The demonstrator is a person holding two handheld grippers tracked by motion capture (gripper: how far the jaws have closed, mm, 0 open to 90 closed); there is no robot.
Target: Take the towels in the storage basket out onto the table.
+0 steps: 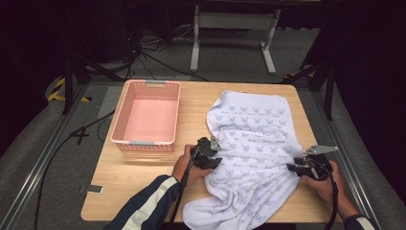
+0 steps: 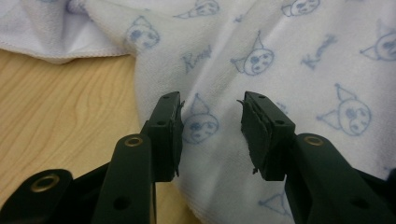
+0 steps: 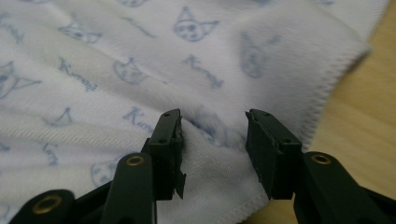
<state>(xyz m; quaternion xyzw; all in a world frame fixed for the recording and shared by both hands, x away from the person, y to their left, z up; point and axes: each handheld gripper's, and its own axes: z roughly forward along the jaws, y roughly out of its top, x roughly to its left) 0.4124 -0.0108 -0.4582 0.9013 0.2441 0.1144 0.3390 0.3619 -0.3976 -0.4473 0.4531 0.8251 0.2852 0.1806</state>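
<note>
High view: a white towel (image 1: 251, 153) with a pale blue print is seen spread and rumpled over the right half of the wooden table (image 1: 143, 182), its near end bunched toward the front edge. An empty pink basket (image 1: 147, 116) is set on the left half, well apart from the towel. The left gripper (image 1: 218, 160) is held at the towel's left edge, the right gripper (image 1: 293, 164) at its right edge; both are pointed inward at the cloth. A striped sleeve (image 1: 148, 203) is seen at the bottom.

Left gripper view: the jaws are spread, with a clear gap between the pads. The towel (image 2: 280, 60) is seen beyond and under them, its edge running just by the left pad; bare table (image 2: 60, 116) is seen on the left. No cloth is pinched; contact of the pads with the towel cannot be told.

Right gripper view: the jaws are spread here too. A raised fold of the towel (image 3: 140, 60) is seen in the gap, near its stitched hem; table (image 3: 364, 107) is seen on the right. The fold is not yet pressed by the pads.
</note>
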